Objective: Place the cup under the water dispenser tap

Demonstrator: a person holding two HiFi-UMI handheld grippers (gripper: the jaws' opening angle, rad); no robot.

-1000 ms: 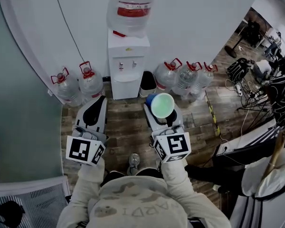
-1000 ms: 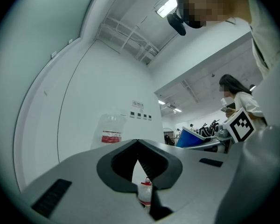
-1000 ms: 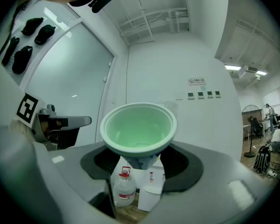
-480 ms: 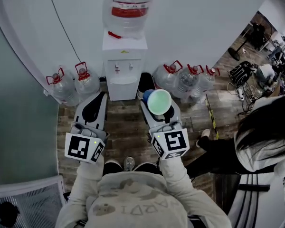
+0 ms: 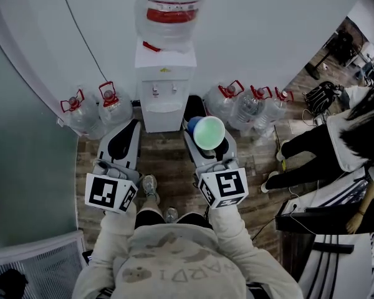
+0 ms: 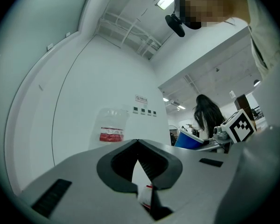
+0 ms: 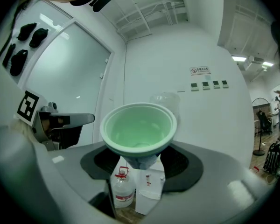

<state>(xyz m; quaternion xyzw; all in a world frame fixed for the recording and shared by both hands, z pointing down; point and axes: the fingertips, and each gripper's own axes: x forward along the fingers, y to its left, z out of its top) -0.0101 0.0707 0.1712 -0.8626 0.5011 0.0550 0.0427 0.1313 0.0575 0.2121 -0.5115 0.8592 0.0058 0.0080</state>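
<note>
The white water dispenser (image 5: 164,98) stands against the wall with a big bottle (image 5: 171,8) on top and two taps (image 5: 164,90) above its recess. My right gripper (image 5: 207,137) is shut on a cup (image 5: 209,132), green inside and blue outside, held upright just right of and short of the dispenser. In the right gripper view the cup (image 7: 139,127) fills the middle, with the dispenser (image 7: 149,188) low behind it. My left gripper (image 5: 121,139) is shut and holds nothing, level with the right one, left of the dispenser. Its tips (image 6: 138,143) meet in the left gripper view.
Water jugs (image 5: 87,114) stand left of the dispenser and several more (image 5: 246,108) to its right. A black bin (image 5: 195,108) sits beside the dispenser. A dark-haired person (image 5: 355,136) stands at the right by cables and a desk. A mesh chair (image 5: 37,263) is at the lower left.
Both grippers and the cup have come closer to the dispenser, which now sits nearer in the head view. The person at the right has shifted further right.
</note>
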